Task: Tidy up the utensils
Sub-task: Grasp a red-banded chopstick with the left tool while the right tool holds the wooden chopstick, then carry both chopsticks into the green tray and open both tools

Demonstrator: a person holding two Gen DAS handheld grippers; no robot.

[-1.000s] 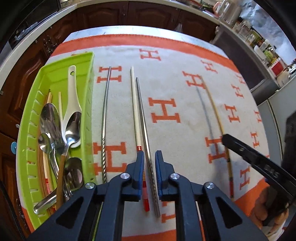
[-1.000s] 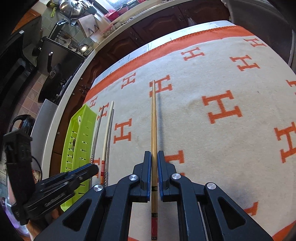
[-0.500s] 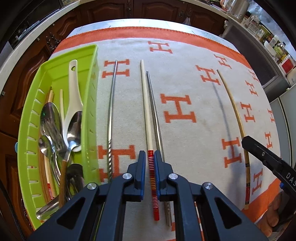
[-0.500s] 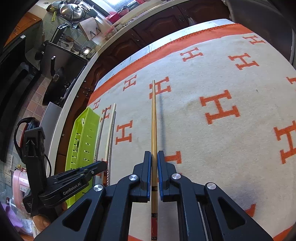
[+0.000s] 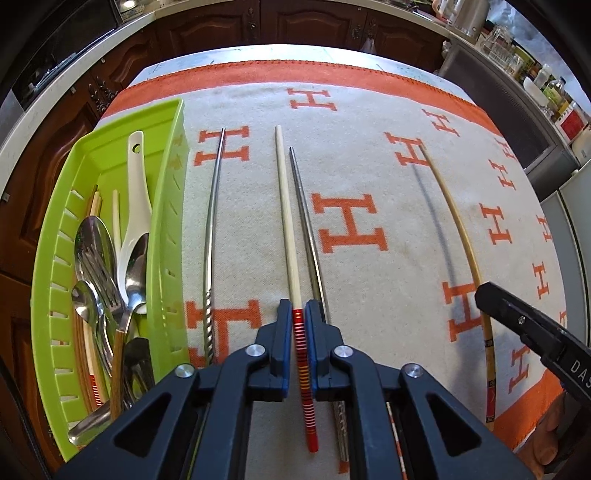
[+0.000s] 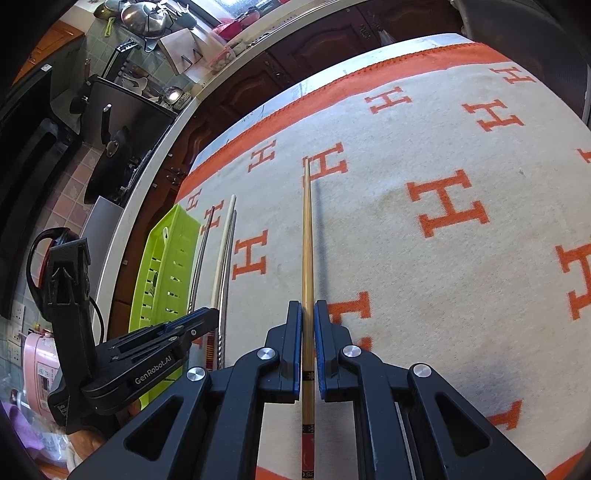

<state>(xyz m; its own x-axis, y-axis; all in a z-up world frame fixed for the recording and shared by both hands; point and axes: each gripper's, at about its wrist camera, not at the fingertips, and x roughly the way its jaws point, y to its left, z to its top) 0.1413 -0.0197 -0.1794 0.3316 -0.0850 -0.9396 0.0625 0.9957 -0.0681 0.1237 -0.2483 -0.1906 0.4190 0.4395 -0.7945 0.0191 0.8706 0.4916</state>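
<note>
My left gripper point(image 5: 299, 314) is shut on a cream chopstick with a red striped end point(image 5: 290, 240), which points away over the cloth. A steel chopstick point(image 5: 306, 229) lies just right of it, and another steel chopstick point(image 5: 210, 236) lies to its left beside the green tray point(image 5: 168, 236). The tray holds spoons, forks and chopsticks. My right gripper point(image 6: 307, 314) is shut on a bamboo chopstick point(image 6: 306, 240), held slightly above the cloth with its shadow beside it. That chopstick also shows in the left wrist view point(image 5: 461, 229).
A cream cloth with orange H marks point(image 5: 351, 229) covers the table. Dark wooden cabinets point(image 5: 258, 22) run behind it. A counter with bottles point(image 5: 535, 74) stands at the right, and a stove with pans point(image 6: 122, 122) at the left.
My left gripper has shifted from over the steel chopstick to the cream chopstick, closed on it and lifted. My right gripper keeps holding the bamboo chopstick.
</note>
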